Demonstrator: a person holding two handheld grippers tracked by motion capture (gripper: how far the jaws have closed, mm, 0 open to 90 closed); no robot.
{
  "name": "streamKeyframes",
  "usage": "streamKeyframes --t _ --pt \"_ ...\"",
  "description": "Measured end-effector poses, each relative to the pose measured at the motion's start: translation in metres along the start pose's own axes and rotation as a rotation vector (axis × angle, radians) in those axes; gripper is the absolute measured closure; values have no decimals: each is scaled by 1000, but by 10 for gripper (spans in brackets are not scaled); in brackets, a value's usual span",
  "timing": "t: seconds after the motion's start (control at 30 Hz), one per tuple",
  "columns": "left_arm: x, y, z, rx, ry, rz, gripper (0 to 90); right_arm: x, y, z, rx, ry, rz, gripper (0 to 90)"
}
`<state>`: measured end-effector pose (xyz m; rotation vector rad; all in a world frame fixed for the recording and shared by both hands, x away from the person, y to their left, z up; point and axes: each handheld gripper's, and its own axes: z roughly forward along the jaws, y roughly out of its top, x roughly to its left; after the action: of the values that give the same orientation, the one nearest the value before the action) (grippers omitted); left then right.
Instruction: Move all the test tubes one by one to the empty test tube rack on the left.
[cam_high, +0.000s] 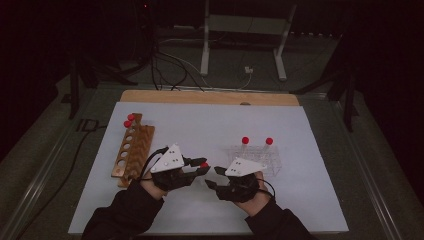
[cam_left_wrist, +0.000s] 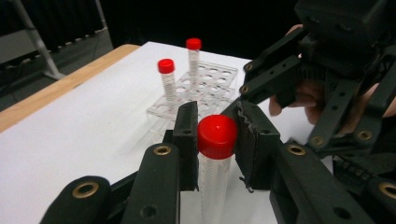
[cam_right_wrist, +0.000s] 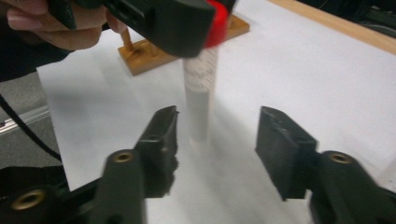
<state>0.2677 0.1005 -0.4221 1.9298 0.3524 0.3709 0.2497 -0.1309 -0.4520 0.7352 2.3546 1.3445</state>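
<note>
A clear tube with a red cap (cam_left_wrist: 217, 136) hangs upright over the white sheet, with my left gripper (cam_high: 202, 166) shut on the cap. In the right gripper view that tube (cam_right_wrist: 201, 93) stands just beyond my right gripper (cam_right_wrist: 217, 126), whose jaws are open and do not touch it. In the high view the right gripper (cam_high: 214, 176) faces the left one near the middle front of the table. A clear plastic rack (cam_left_wrist: 205, 88) behind holds two red-capped tubes (cam_left_wrist: 166, 74). The wooden rack (cam_high: 135, 150) lies at the left with two red-capped tubes (cam_high: 129, 120) at its far end.
The white sheet (cam_high: 200, 120) covers the table, with a strip of wooden edge (cam_high: 210, 97) along the back. The clear rack (cam_high: 255, 155) sits just behind the right hand. Cables and a white stand (cam_high: 240, 30) lie on the dark floor beyond.
</note>
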Motion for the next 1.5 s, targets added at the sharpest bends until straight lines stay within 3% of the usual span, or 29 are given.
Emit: streamKeyframes --t 0.17,0.23,0.27,0.5,0.8,1.33,1.5 --pt "9 2 -9 -14 37 -21 723 -4 0 -5 -18 -16 14 274" --pt "11 2 -11 -16 44 -24 722 -5 0 -6 -22 -18 19 243" --pt "18 3 -19 -25 69 -37 723 -7 1 -9 -37 -27 30 139" --pt "33 7 -40 -30 142 -50 723 -12 3 -17 -80 -34 65 10" --pt "56 9 -69 -46 243 -80 722 -15 3 -22 -104 -4 64 0" --pt "89 2 -113 -66 410 -131 723 -15 3 -24 -118 -2 56 0" --pt "99 -5 -122 -73 440 -143 722 -15 4 -26 -123 0 60 0"
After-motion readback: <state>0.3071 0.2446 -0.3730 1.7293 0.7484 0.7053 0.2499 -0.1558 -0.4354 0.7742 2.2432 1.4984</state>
